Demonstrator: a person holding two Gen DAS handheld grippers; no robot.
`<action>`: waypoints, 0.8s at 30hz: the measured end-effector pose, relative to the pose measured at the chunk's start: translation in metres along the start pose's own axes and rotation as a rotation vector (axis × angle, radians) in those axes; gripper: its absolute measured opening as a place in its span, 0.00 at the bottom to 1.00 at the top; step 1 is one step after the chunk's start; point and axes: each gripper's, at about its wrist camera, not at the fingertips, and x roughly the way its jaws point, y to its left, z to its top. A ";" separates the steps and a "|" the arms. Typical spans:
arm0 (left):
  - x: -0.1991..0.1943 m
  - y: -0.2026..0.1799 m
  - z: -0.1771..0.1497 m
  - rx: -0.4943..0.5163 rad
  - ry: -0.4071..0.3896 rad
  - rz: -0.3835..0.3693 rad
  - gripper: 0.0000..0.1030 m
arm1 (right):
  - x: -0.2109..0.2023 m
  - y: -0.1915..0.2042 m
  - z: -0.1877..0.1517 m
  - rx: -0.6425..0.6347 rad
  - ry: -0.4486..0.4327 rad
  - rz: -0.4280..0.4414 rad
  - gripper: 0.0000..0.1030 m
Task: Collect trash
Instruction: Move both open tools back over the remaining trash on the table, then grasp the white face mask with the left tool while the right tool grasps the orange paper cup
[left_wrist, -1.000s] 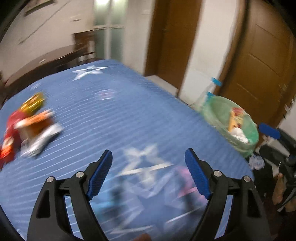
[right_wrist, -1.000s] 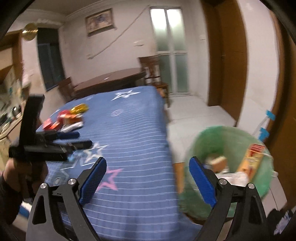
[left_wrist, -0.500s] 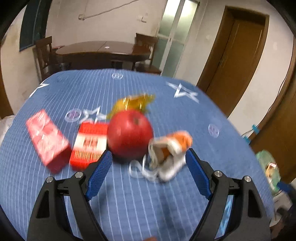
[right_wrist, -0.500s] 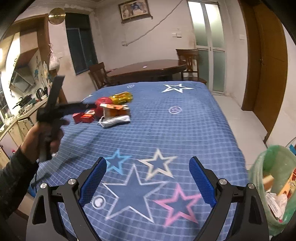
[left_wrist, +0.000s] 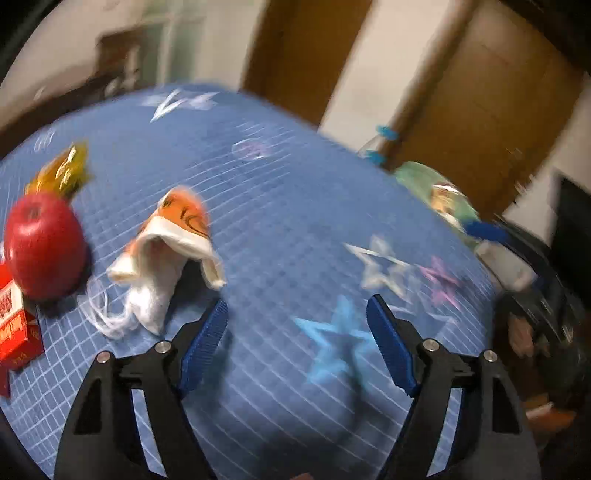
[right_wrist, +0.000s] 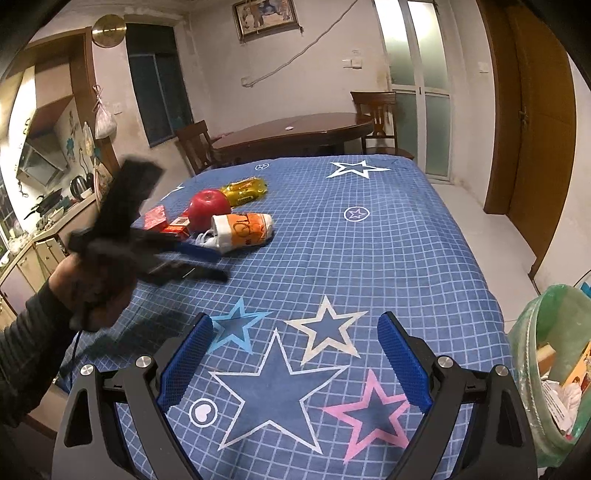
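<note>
A crumpled orange-and-white paper cup (left_wrist: 173, 243) lies on its side on the blue star tablecloth (left_wrist: 295, 206), also in the right wrist view (right_wrist: 245, 229). Beside it are a red apple (left_wrist: 42, 245), a gold wrapper (left_wrist: 61, 173) and red boxes (left_wrist: 13, 325). My left gripper (left_wrist: 297, 345) is open and empty, just right of the cup; it shows in the right wrist view (right_wrist: 201, 260) near the cup. My right gripper (right_wrist: 293, 363) is open and empty over the near stars. The green-lined trash bin (right_wrist: 550, 369) stands at the table's right.
A brown dining table (right_wrist: 295, 129) with chairs (right_wrist: 376, 114) stands behind. Wooden doors (right_wrist: 535, 122) line the right wall. A kitchen counter (right_wrist: 40, 236) is at the left. The bin (left_wrist: 439, 192) holds paper and a carton.
My left gripper has swung right, so the cup and apple now sit at its left instead of between the fingers. My right gripper has barely moved.
</note>
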 end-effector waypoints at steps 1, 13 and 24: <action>-0.007 0.000 -0.002 -0.014 -0.020 -0.016 0.72 | 0.002 0.001 0.001 0.000 0.002 0.003 0.88; -0.063 0.078 -0.025 -0.377 -0.186 0.190 0.72 | 0.100 0.001 0.047 0.268 0.156 0.291 0.86; -0.058 0.066 -0.044 -0.351 -0.157 0.225 0.72 | 0.175 0.022 0.069 0.326 0.234 0.244 0.46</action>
